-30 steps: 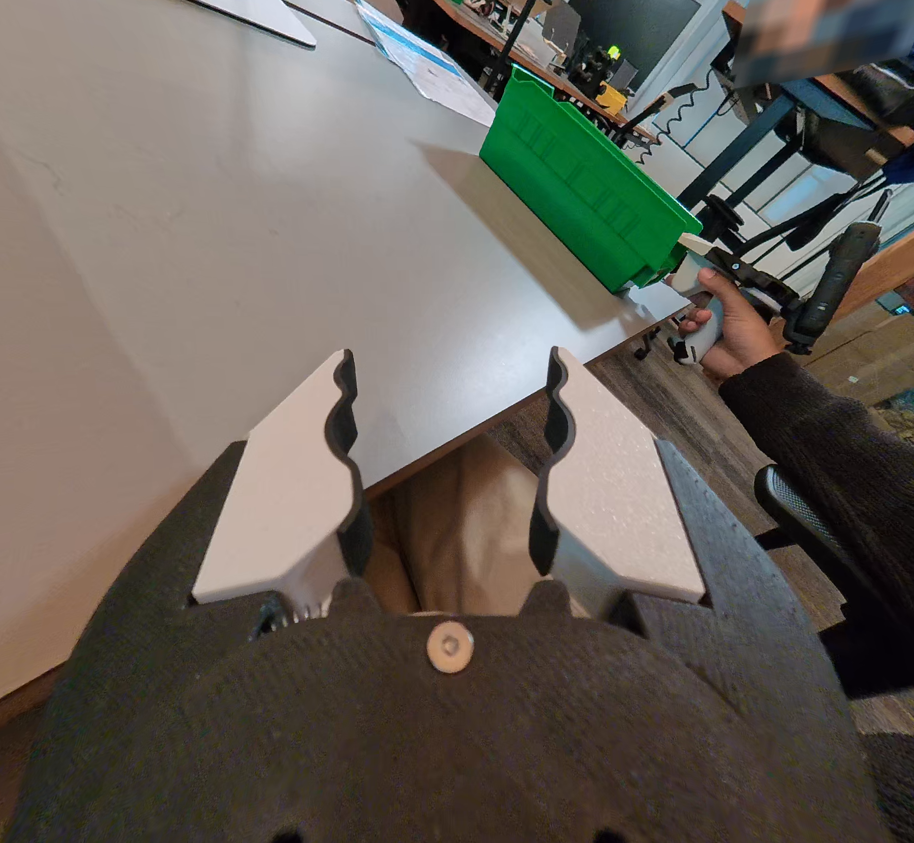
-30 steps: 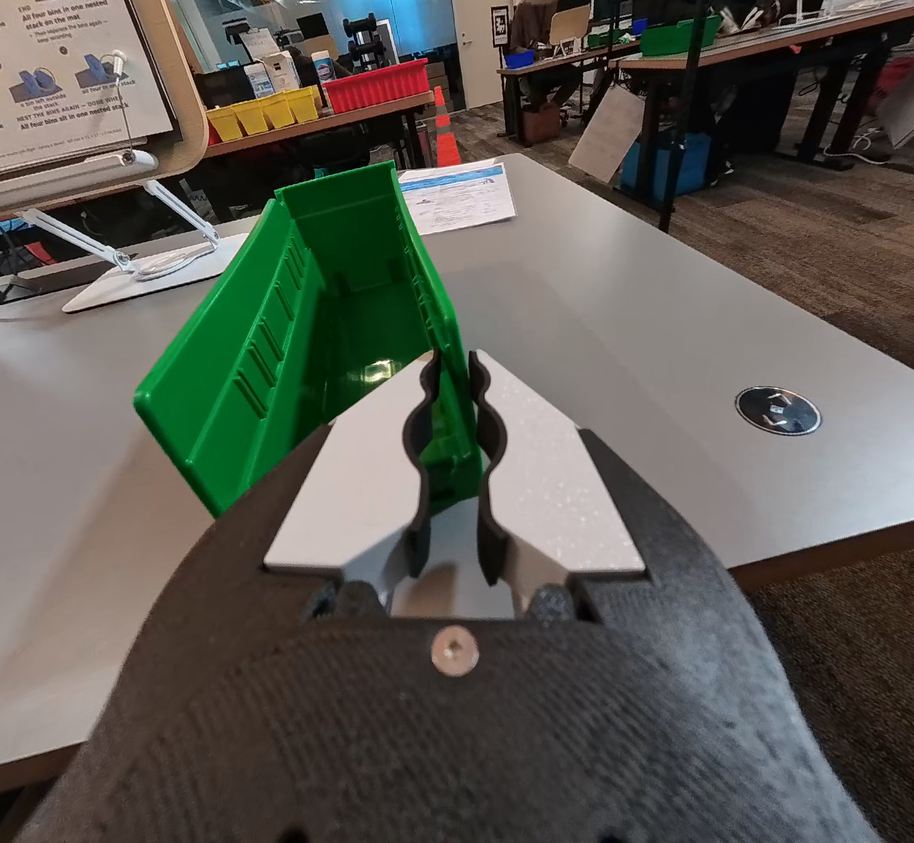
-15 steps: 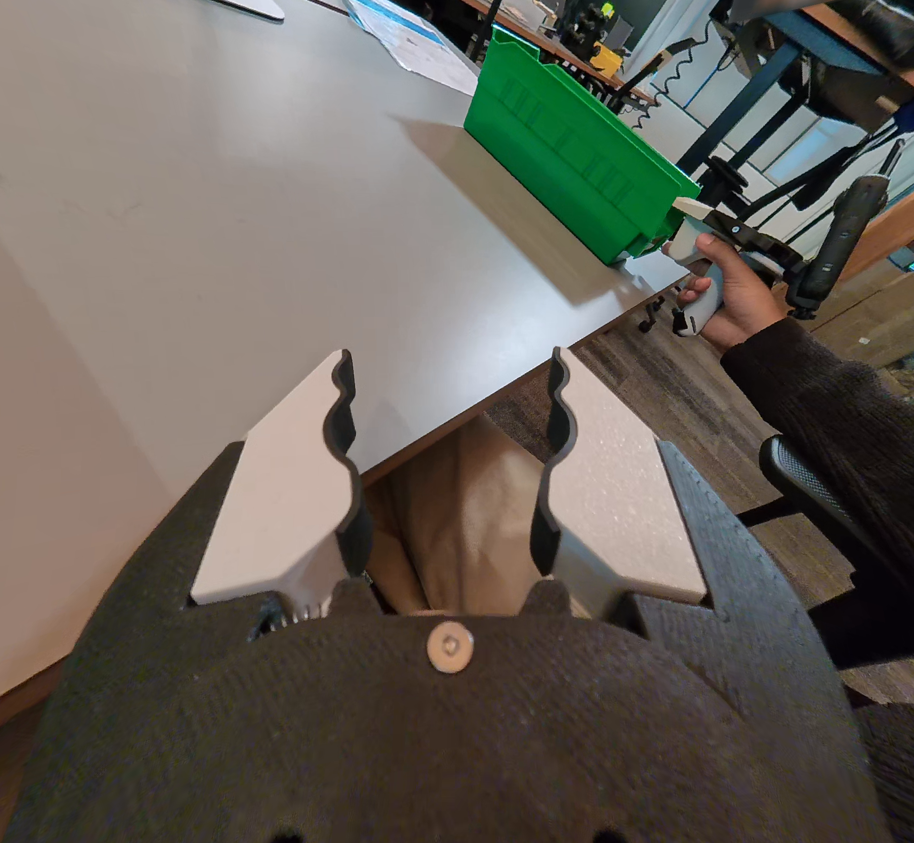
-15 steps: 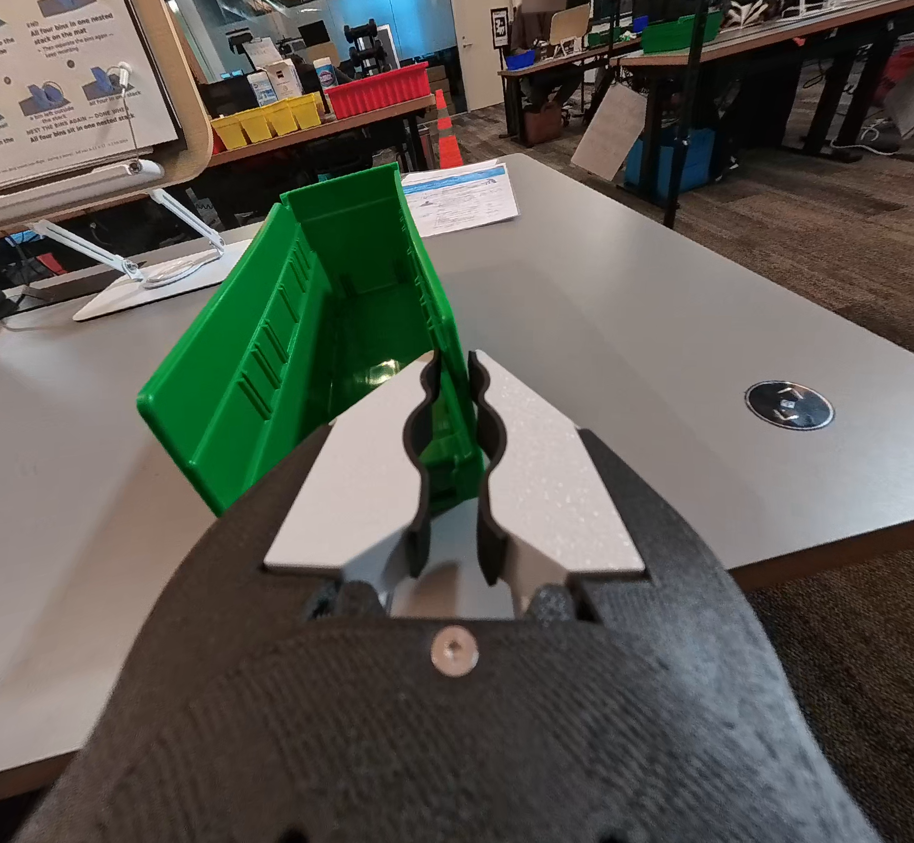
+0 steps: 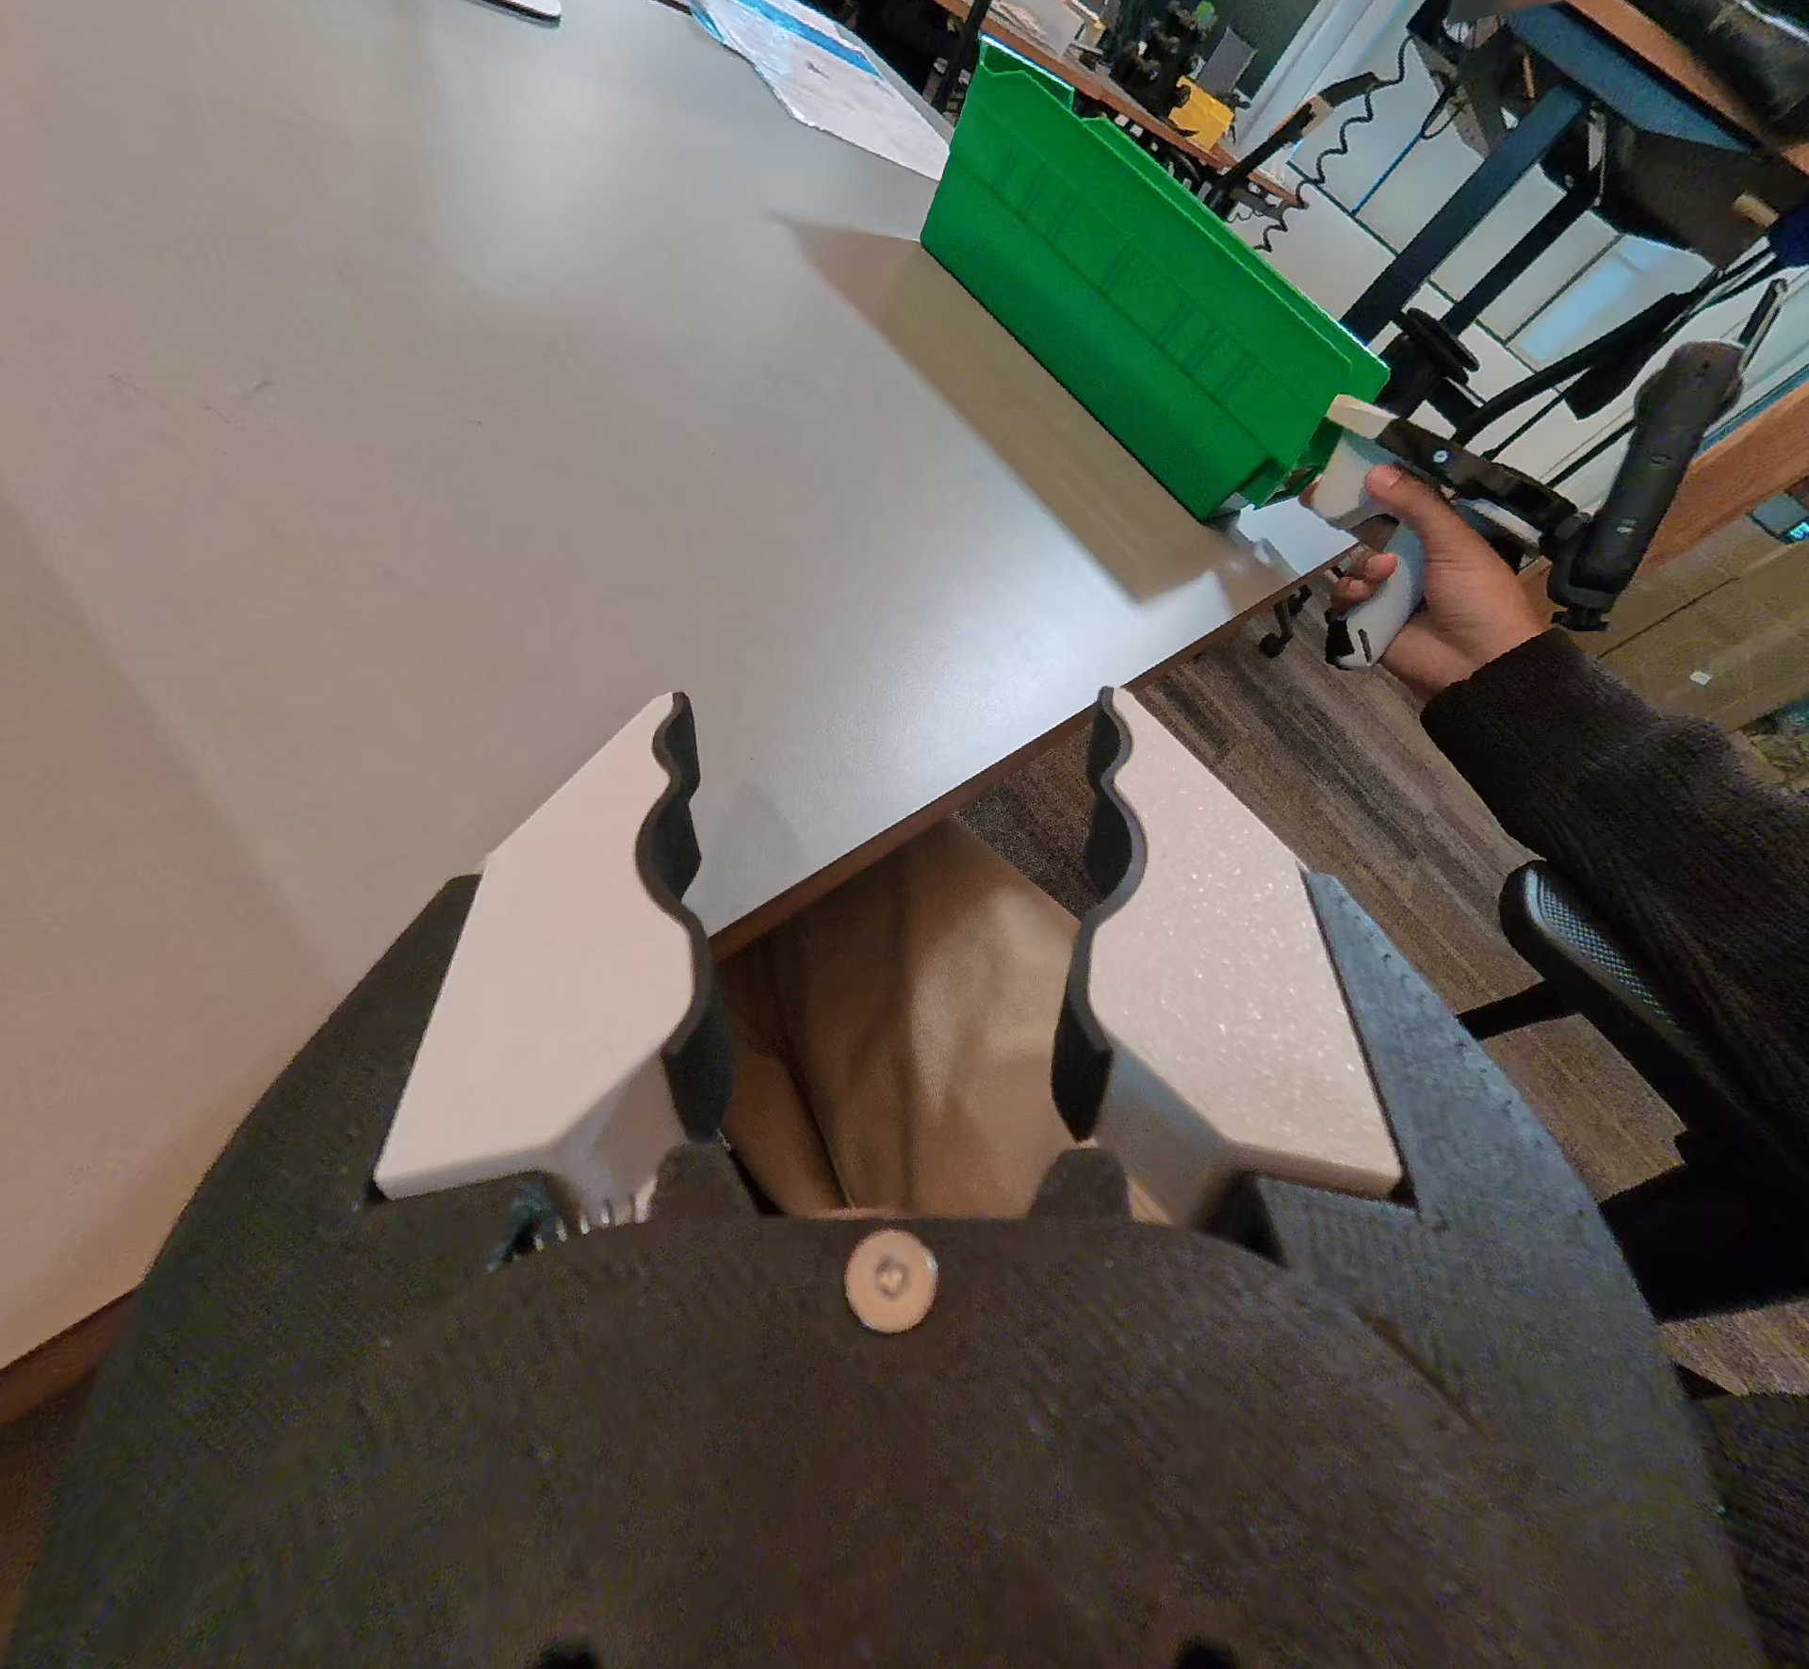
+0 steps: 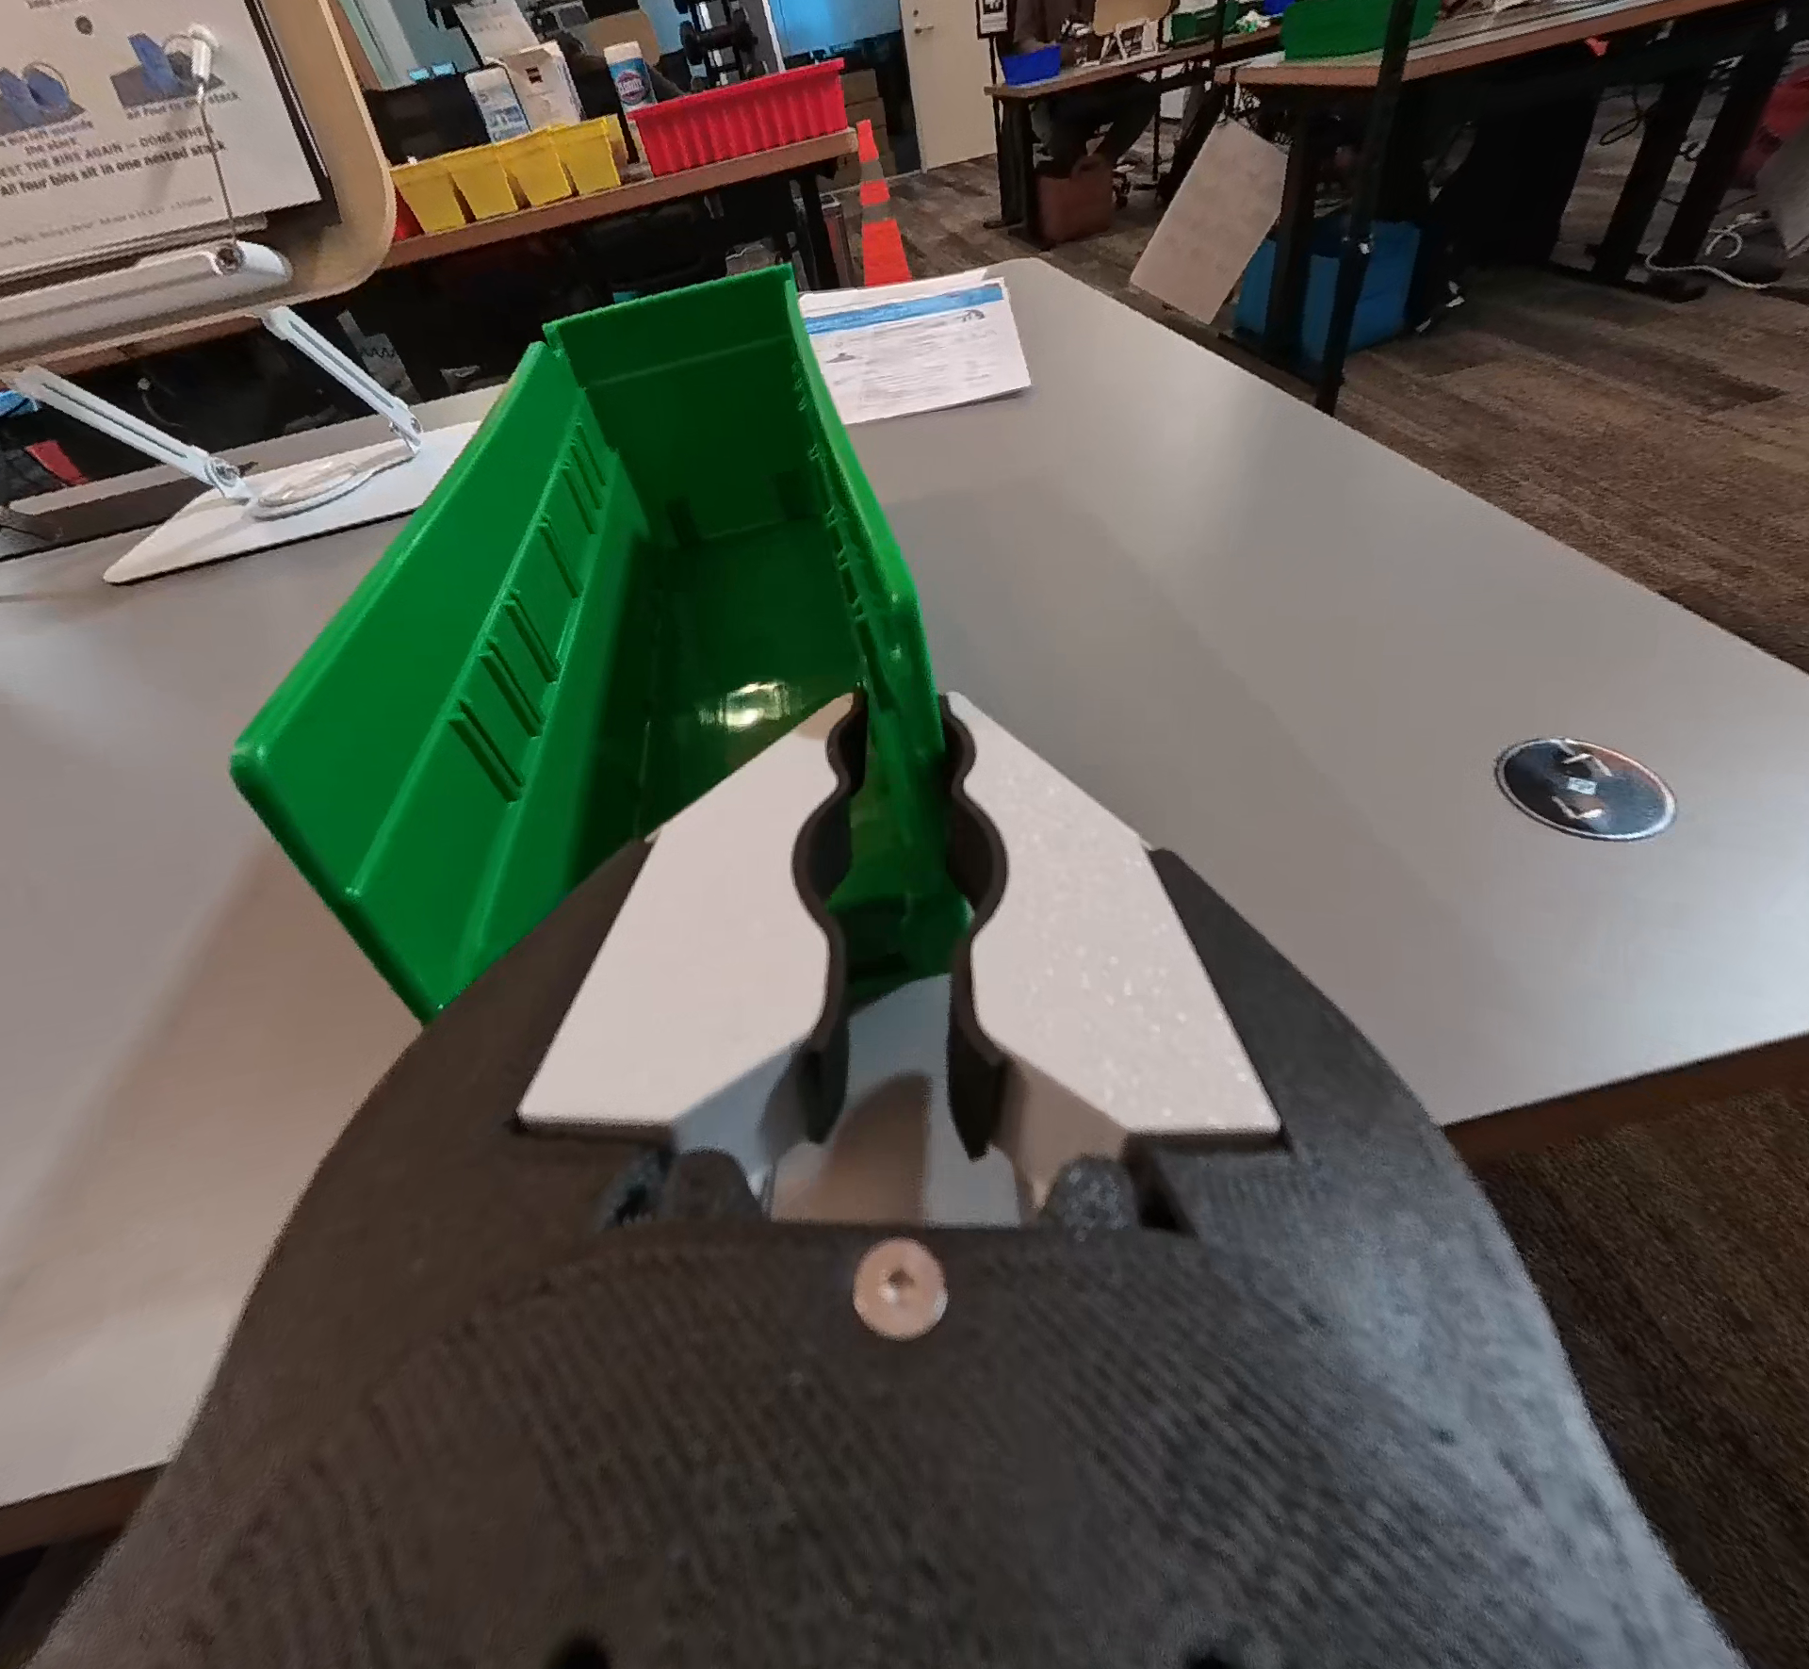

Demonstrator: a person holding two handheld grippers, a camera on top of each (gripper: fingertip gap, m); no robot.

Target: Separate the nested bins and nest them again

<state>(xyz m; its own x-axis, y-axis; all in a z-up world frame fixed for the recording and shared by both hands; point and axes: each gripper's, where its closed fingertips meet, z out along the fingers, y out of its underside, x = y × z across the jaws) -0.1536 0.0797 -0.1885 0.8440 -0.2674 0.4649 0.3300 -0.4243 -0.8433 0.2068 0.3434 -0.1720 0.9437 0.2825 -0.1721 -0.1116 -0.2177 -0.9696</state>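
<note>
A green bin (image 6: 587, 643) stands open side up near the front edge of the grey table (image 6: 1273, 643). I cannot tell whether more bins are nested inside it. My right gripper (image 6: 901, 721) is shut on the bin's right wall near its front end. In the left wrist view the bin (image 5: 1126, 300) is at the far right, with the right gripper (image 5: 1356, 437) and a hand at its end. My left gripper (image 5: 891, 711) is open and empty, at the table's front edge (image 5: 979, 800), well left of the bin.
A sign on a stand (image 6: 147, 55) with a flat white base (image 6: 294, 506) is at the back left. A printed sheet (image 6: 920, 349) lies behind the bin. A round metal grommet (image 6: 1581, 800) sits in the table at right. A chair armrest (image 5: 1586, 956) is right of the left gripper.
The right gripper has kept its hold on the bin wall and barely moved. The left wrist view has shifted slightly, so the bin sits a little higher in it. The left gripper stays open.
</note>
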